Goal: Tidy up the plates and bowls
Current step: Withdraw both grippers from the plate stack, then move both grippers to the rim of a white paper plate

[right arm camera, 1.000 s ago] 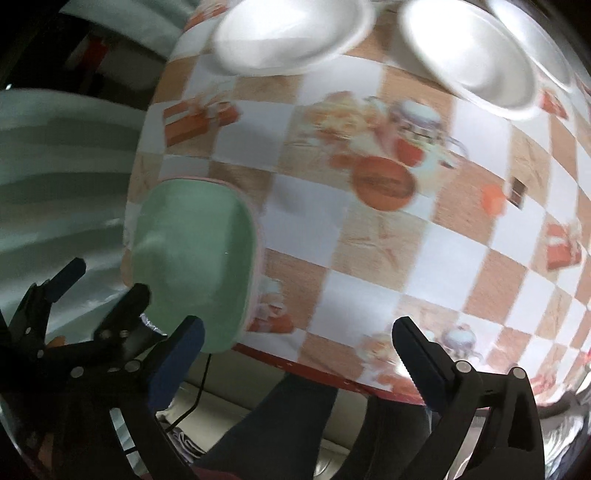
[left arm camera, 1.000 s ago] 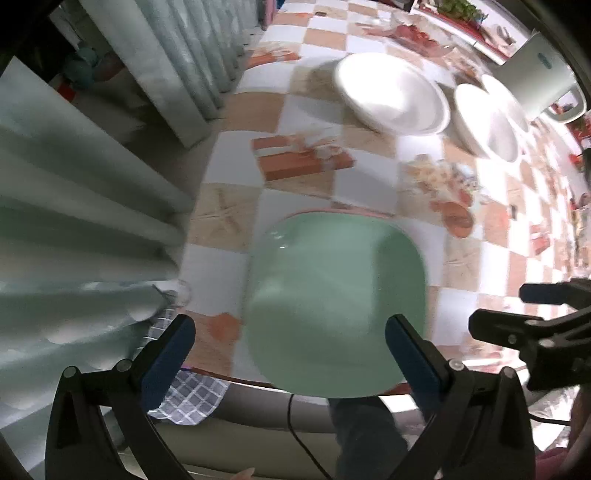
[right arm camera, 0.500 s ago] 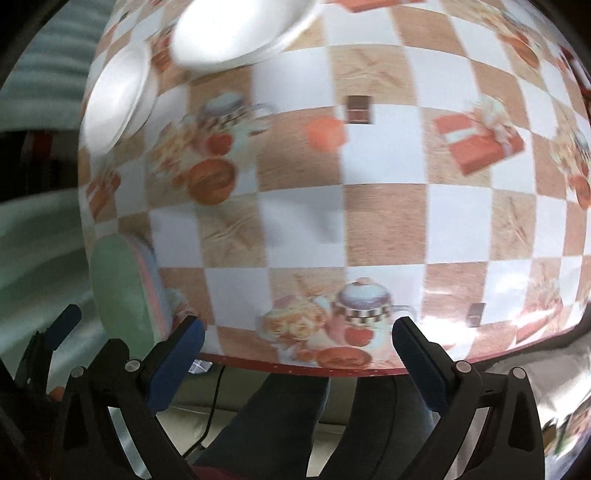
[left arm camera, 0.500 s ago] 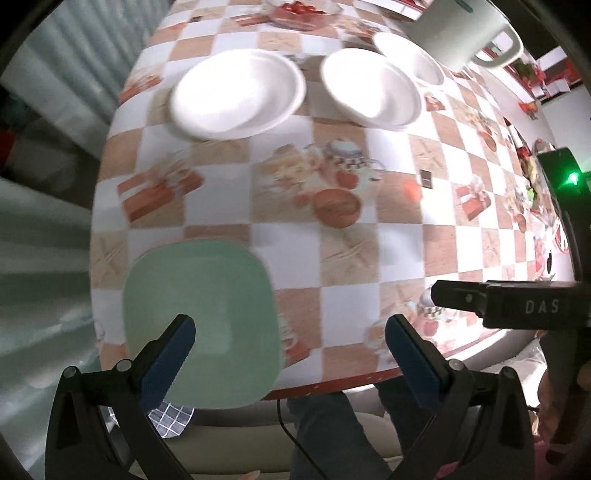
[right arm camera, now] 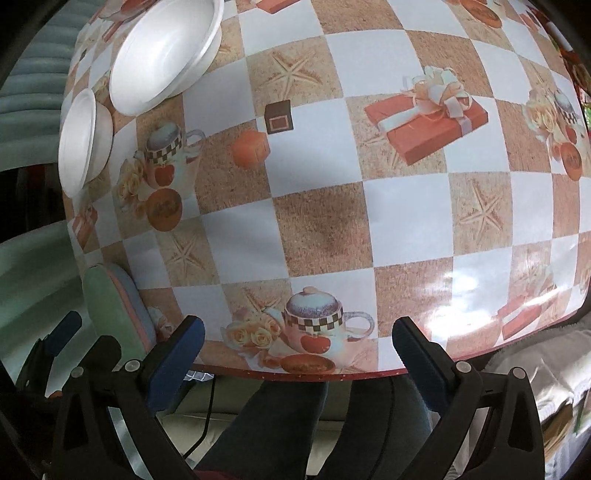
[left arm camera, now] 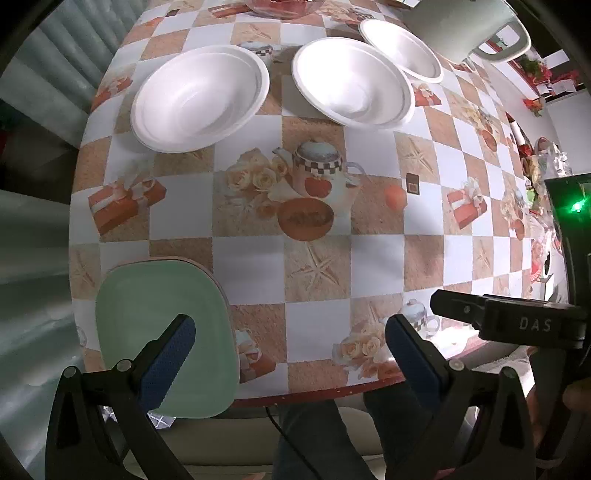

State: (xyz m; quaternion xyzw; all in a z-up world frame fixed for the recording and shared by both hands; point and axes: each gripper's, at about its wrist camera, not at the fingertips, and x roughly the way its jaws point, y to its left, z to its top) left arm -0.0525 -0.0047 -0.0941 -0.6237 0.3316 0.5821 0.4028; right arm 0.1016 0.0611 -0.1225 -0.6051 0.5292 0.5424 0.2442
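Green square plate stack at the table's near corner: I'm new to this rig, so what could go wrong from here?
1. The green square plate stack overhangs the table edge; a nudge from the open left claw might tip it off.
2. The white foam bowls look light; a one-sided grip may flip them.

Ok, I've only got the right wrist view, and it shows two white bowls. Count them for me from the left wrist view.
Observer: Three. A third white bowl sits behind the second white bowl.
Operator: Say what stands beyond that third one.
Observer: A white jug with a handle, cut off by the top of the picture.
Operator: Now give me the green plate's shape. I see it edge-on.
Observer: The green plate is a rounded square, and its near edge appears to overhang the table edge.
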